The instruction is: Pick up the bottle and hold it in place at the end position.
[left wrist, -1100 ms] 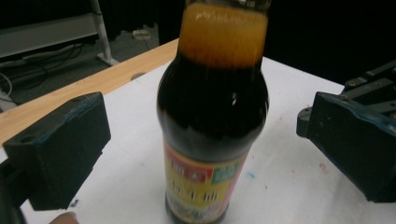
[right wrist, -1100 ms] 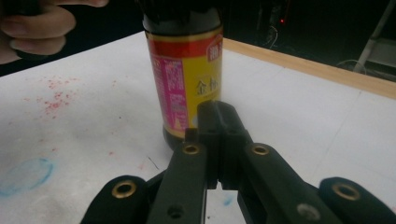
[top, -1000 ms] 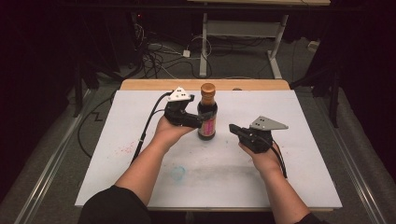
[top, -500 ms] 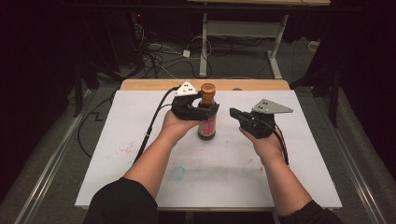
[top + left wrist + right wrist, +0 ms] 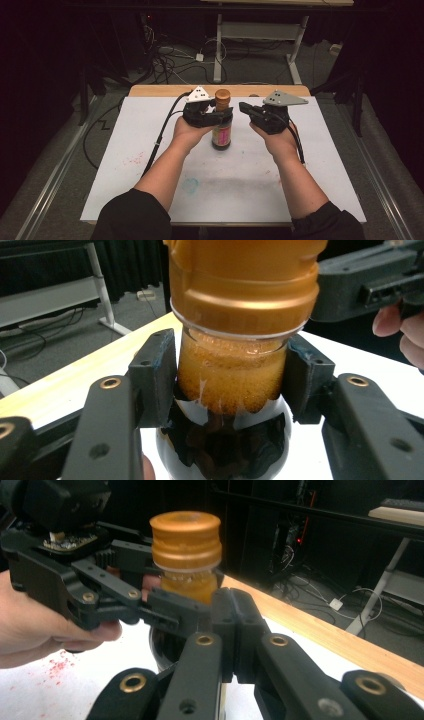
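Left tongs [image 5: 232, 390]: pads flank the neck of the sauce bottle [image 5: 221, 131] just under its orange cap [image 5: 244, 285], closed against the glass or nearly so. The bottle stands upright on the white tabletop [image 5: 150, 190], near its far wooden edge. Right tongs [image 5: 232, 625]: jaws together, nothing held, tips just beside the bottle's neck on the right. Judgement: cap removal appears to be in preparation. The left tongs should hold the neck firm and level; the right tongs must open, then seat squarely around the cap before any twist.
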The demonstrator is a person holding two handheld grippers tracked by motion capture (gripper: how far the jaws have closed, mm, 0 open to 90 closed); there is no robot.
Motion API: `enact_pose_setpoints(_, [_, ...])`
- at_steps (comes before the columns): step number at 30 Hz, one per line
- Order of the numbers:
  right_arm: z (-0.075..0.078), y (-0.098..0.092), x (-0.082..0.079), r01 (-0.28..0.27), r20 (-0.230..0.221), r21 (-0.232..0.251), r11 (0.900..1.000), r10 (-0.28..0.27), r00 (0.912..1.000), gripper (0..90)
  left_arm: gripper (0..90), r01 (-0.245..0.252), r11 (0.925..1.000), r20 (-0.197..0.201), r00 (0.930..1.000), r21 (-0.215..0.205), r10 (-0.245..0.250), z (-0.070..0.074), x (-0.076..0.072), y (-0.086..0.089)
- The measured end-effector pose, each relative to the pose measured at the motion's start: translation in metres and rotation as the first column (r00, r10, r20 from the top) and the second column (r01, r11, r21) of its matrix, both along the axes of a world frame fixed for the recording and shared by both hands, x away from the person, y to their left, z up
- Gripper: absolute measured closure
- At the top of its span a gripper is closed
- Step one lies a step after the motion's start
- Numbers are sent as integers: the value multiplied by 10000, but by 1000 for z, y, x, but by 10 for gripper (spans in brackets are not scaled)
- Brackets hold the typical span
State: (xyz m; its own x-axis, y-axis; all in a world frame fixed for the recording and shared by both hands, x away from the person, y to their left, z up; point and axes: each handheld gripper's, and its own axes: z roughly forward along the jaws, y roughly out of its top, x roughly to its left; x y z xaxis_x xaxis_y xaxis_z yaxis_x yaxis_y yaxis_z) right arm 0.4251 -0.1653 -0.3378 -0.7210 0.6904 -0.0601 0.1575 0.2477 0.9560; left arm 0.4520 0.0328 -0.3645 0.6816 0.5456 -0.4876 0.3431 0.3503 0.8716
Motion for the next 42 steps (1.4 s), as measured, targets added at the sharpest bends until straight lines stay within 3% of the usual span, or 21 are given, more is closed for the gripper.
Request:
enact_pose_setpoints(15, [20,19,4,-253,-171,-390,9989,247,9996,900,457,-86,9997,172,9998,-214,90,-3,-2,-1])
enact_pose_setpoints(42, [26,26,4,-247,-316,-913,9955,219,9993,900,466,-261,9995,352,9990,-184,268,-4,-5,-3])
